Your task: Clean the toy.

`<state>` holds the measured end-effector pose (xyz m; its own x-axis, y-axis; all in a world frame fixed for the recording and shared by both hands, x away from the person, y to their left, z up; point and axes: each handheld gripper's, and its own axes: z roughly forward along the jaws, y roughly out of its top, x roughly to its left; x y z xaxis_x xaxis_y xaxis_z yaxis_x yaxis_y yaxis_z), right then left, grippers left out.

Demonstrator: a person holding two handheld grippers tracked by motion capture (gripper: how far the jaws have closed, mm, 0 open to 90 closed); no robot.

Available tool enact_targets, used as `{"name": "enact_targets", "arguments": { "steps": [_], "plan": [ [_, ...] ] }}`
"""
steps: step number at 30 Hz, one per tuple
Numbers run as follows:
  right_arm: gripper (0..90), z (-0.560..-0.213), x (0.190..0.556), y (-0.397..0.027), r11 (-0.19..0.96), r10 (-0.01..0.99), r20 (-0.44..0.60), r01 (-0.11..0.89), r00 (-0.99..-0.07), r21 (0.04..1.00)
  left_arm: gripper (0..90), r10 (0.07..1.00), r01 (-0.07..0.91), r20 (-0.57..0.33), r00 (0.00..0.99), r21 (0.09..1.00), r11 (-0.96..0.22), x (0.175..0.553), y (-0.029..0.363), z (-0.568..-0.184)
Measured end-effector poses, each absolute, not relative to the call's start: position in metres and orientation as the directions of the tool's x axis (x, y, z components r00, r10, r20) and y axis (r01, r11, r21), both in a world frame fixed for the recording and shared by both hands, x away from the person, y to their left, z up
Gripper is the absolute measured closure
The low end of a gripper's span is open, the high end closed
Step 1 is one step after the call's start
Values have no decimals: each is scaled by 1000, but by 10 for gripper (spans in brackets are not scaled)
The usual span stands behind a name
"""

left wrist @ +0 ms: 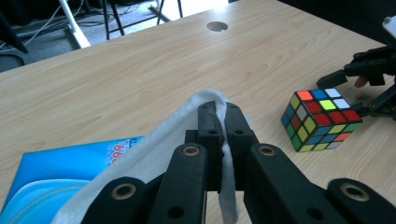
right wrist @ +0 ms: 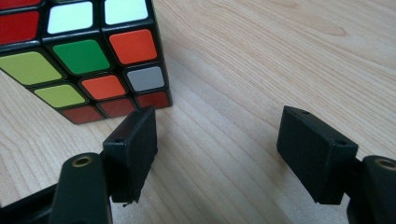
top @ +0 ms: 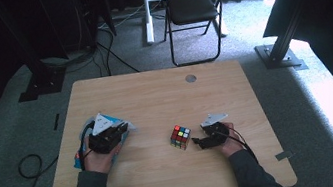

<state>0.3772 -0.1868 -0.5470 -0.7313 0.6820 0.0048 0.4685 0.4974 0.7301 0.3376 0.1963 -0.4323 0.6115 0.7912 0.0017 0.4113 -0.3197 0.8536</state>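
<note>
On the wooden table (top: 154, 95), left tool (left wrist: 219, 116) clamps white wipe (left wrist: 154, 154); right tool (right wrist: 215, 140) gapes beside cube (right wrist: 88, 60).

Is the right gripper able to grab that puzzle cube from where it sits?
Probably yes. The right gripper is open, empty and right beside the cube, with bare table between them, though its jaws may need to open wider.

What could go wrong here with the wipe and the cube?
The white wipe is pinched by the shut left gripper with most of it hanging loose, so it might slip out or drag over the blue packet. The right gripper stands open beside the cube, not around it; wiping could push the cube away.
</note>
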Motion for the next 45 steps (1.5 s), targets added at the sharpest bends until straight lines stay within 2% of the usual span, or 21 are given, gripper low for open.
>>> {"name": "enact_targets", "arguments": {
  "steps": [6,10,17,31,36,39,45],
  "plan": [
    [283,-547,377,-187,499,681,4,467,-732,730,883,752,387,-37,658,873,-295,337,188,-428],
    [283,-547,377,-187,501,680,2,466,-733,729,883,728,351,0,686,876,-330,338,171,-419],
    [282,-547,377,-187,504,675,1,462,-738,730,882,703,333,8,711,877,-346,340,155,-417],
    [282,-547,377,-187,506,673,0,461,-739,729,869,774,490,-10,633,779,-390,355,157,-469],
    [281,-547,377,-187,507,673,0,461,-739,729,757,775,531,-16,632,737,-418,359,144,-489],
    [281,-547,377,-187,506,675,1,463,-738,728,627,781,562,-36,624,714,-417,362,141,-502],
    [260,-547,377,-185,509,674,0,465,-739,724,440,792,594,-26,610,677,-436,367,135,-521]
  ]
}}
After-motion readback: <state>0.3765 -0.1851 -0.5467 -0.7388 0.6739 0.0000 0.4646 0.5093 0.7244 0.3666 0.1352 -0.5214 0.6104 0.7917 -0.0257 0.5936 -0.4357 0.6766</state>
